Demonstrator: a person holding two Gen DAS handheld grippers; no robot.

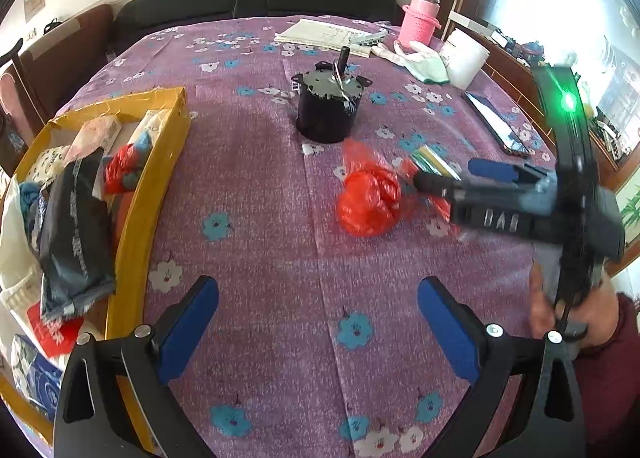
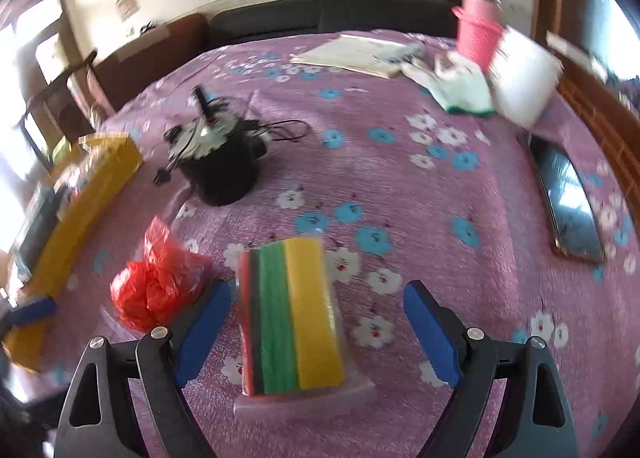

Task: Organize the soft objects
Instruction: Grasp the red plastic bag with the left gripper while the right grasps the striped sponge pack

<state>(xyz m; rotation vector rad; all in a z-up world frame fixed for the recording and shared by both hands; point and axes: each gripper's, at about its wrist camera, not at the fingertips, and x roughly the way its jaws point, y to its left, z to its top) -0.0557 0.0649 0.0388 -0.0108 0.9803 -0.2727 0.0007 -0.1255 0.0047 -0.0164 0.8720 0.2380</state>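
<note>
My right tool (image 2: 316, 322) hangs over the striped sponge pack (image 2: 294, 318) with its fingers spread wide, one blue pad on each side of the pack and neither one pressing on it. The pack lies flat on the purple flowered cloth of the worktop (image 2: 400, 186), wrapped in clear film. Its long axis runs from the near edge toward the far edge, tipped a little so the far end leans to the left side. The stripes follow that same axis: red on the left, then a dark band, green, and yellow on the right.

The crumpled red plastic bag (image 2: 154, 286) sits just beside the pack on its left, close against my left-hand pad (I cannot tell whether they touch). It has no clear long axis; a loose flap sticks up toward the far edge.

My left tool (image 1: 318, 322) is released too, its jaws wide apart over bare cloth near the near edge, with nothing between them. From there I see the yellow box (image 1: 168, 162) along the left edge, its long side running near to far, already holding soft things: a dark pouch (image 1: 74, 226), a red and blue bundle (image 1: 124, 168) and pale cloths.

A black motor (image 1: 326, 106) stands upright near the middle, shaft pointing up.
</note>
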